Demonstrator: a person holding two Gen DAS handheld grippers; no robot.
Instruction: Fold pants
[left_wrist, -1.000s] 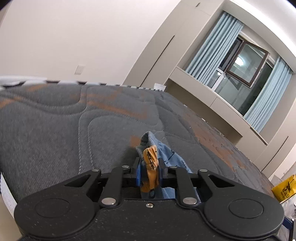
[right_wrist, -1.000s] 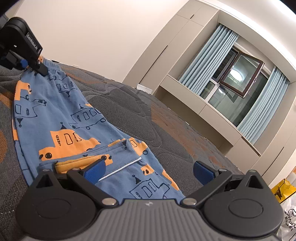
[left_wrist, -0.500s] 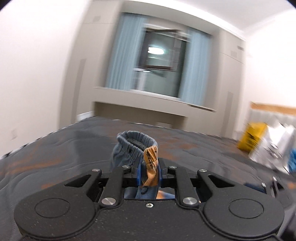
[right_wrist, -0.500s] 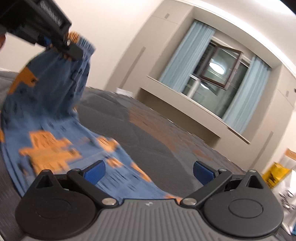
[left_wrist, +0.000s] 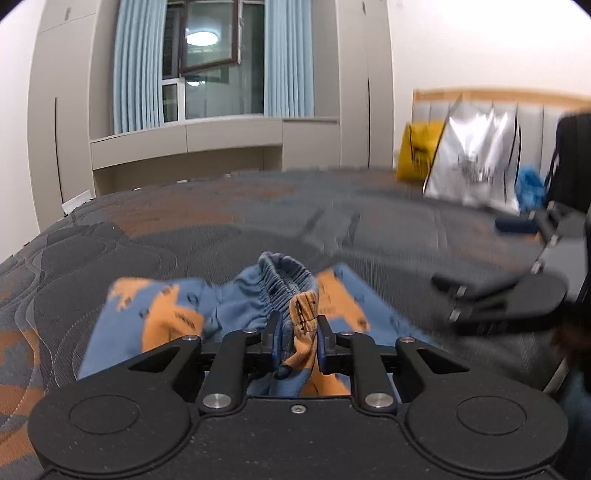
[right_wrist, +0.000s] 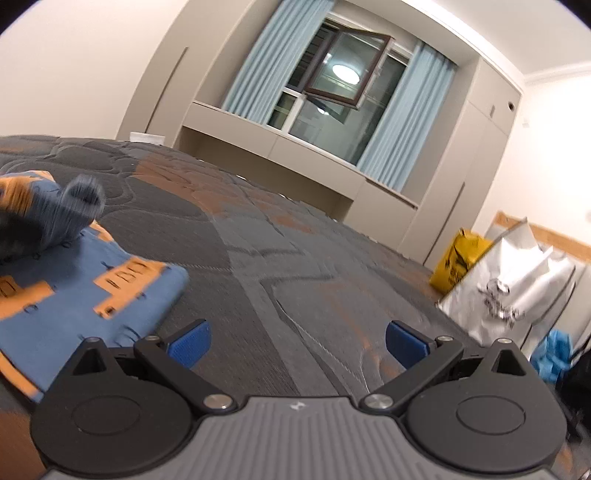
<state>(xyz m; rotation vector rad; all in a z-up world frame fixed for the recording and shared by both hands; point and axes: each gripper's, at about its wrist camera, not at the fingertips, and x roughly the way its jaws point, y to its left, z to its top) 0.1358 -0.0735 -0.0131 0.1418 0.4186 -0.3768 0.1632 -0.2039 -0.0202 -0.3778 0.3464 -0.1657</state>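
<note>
Left tool (left_wrist: 296, 334) opening round pants (left_wrist: 273, 295) waistband — right tool (right_wrist: 297, 343) agape, empty

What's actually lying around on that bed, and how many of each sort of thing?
Pants: 1, blue with orange pattern, waistband between the left gripper's opening jaws
Bags: 2, one yellow, one silver-white
Blue crumpled item: 1, too unclear to name
Hand-held grippers: 2, the right gripper open and empty
Total: 6
</note>
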